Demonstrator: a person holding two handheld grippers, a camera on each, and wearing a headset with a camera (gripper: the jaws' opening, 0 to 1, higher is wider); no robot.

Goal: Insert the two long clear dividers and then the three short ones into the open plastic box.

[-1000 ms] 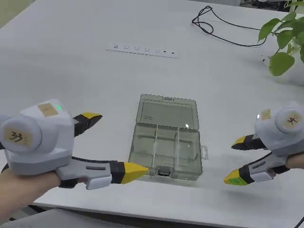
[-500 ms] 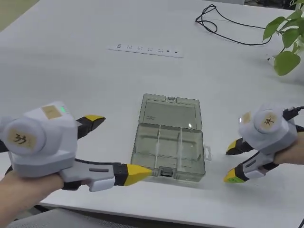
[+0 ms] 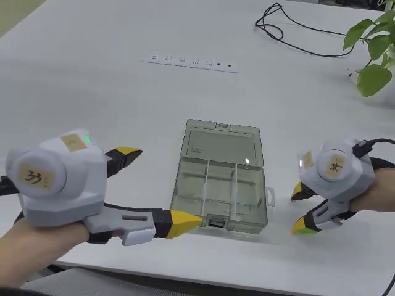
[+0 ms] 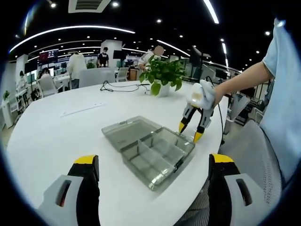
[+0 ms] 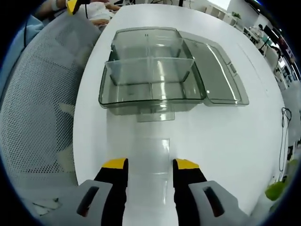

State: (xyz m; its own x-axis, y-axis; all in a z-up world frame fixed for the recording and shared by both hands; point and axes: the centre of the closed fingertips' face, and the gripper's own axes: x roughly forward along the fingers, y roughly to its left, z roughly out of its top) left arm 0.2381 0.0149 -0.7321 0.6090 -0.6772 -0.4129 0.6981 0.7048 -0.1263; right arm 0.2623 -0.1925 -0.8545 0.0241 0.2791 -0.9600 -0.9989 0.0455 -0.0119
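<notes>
The open smoky plastic box [image 3: 219, 197] lies mid-table with its lid [image 3: 223, 143] folded back. Two clear dividers [image 3: 204, 182] stand front to back inside it. A small clear piece [image 3: 270, 197] rests against the box's right side. My left gripper [image 3: 157, 187] is open wide at the box's left front corner, with nothing between its jaws. My right gripper [image 3: 299, 209] is open just right of the box. In the right gripper view its jaws [image 5: 149, 169] straddle flat clear pieces [image 5: 157, 153] on the table, facing the box [image 5: 150, 75]. The left gripper view shows the box [image 4: 150, 150] and the right gripper [image 4: 197, 110].
A white power strip [image 3: 191, 63] lies behind the box. A black cable [image 3: 290, 28] and a green plant [image 3: 370, 49] sit at the far right. The table's front edge runs just below both grippers. A mesh chair [image 5: 42, 94] stands by the table.
My right gripper has moved left toward the box's right side and dropped lower. The left gripper has shifted only slightly.
</notes>
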